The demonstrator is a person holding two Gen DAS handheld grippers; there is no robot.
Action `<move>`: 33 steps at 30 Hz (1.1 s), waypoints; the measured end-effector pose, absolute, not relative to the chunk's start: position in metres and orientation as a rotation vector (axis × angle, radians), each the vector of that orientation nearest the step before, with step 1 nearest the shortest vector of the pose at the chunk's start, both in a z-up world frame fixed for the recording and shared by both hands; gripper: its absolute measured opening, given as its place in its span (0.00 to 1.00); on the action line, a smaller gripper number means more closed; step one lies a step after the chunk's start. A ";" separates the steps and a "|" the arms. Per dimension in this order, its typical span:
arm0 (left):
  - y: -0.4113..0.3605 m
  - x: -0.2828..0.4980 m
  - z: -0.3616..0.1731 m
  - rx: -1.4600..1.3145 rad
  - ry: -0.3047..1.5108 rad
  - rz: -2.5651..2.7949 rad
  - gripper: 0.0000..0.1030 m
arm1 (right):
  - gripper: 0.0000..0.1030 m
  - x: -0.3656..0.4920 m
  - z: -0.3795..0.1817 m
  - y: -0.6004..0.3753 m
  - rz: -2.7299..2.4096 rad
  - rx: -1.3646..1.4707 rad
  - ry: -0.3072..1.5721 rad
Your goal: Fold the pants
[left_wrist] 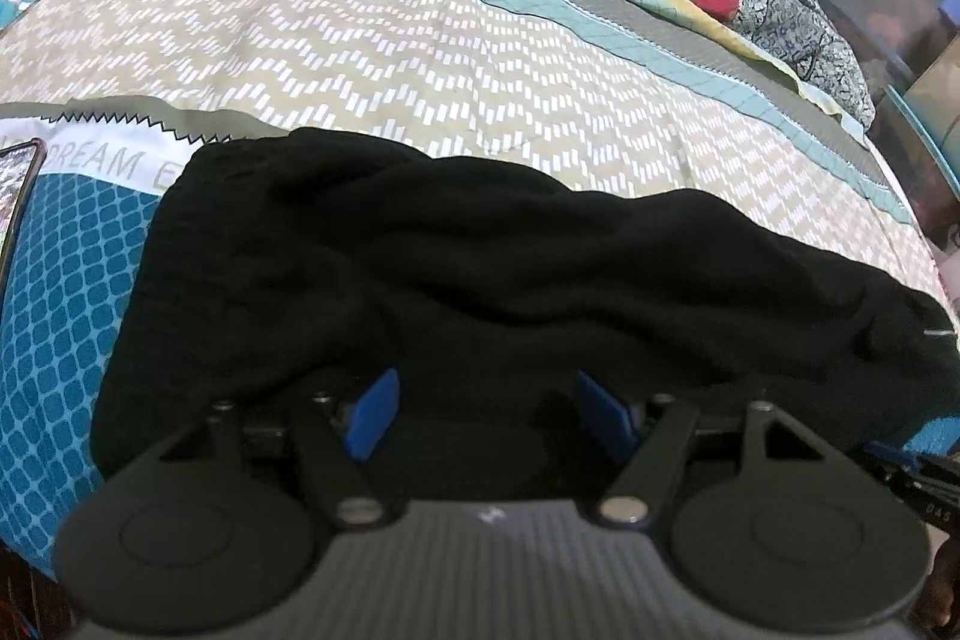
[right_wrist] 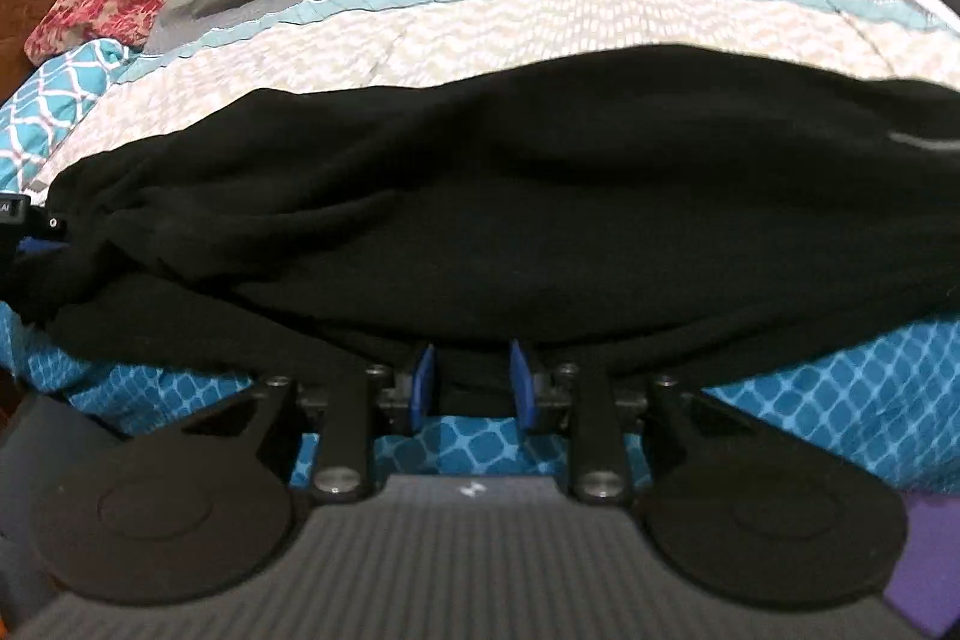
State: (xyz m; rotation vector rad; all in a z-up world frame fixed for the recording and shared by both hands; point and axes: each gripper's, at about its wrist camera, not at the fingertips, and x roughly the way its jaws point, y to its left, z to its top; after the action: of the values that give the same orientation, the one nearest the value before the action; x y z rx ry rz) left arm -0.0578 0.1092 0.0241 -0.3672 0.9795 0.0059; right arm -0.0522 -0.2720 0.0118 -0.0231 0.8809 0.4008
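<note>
Pants: black pants [left_wrist: 480, 280] bunched on the bedspread [left_wrist: 420, 58].
Left gripper [left_wrist: 486, 415]: spread over cloth.
Right gripper [right_wrist: 471, 385]: partly spread at the hem.
Left view only: phone [left_wrist: 15, 196] at 9 o'clock.

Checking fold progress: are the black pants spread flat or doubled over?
Doubled over: the black fabric pants show stacked layers along their near edge on the bed.

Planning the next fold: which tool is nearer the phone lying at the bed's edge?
Left. The left tool sits on the black pants with the phone on its left side; the right tool sits farther along the pants, no phone in view.
</note>
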 end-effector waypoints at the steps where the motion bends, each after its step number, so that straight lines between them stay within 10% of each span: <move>1: 0.108 -0.057 0.024 -0.363 0.983 0.009 0.65 | 0.30 -0.053 0.012 -0.264 0.394 -0.060 0.864; 13: 0.109 -0.057 0.023 -0.375 0.977 0.008 0.65 | 0.61 -0.065 0.004 -0.254 0.525 -0.605 0.665; 15: 0.109 -0.057 0.023 -0.377 0.977 0.008 0.65 | 0.47 -0.051 0.005 -0.246 0.544 -0.598 0.679; 17: 0.110 -0.058 0.024 -0.382 0.980 0.005 0.65 | 0.06 -0.045 0.010 -0.248 0.545 -0.581 0.690; 33: 0.098 -0.063 0.051 -0.348 0.939 -0.033 0.68 | 0.07 -0.059 0.026 -0.339 0.407 -0.246 0.829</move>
State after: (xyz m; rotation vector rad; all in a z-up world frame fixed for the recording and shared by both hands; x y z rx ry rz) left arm -0.0628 0.0983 0.0505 -0.3480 0.9393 -0.0333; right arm -0.0588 -0.3393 0.0261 -0.2464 0.8289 0.4073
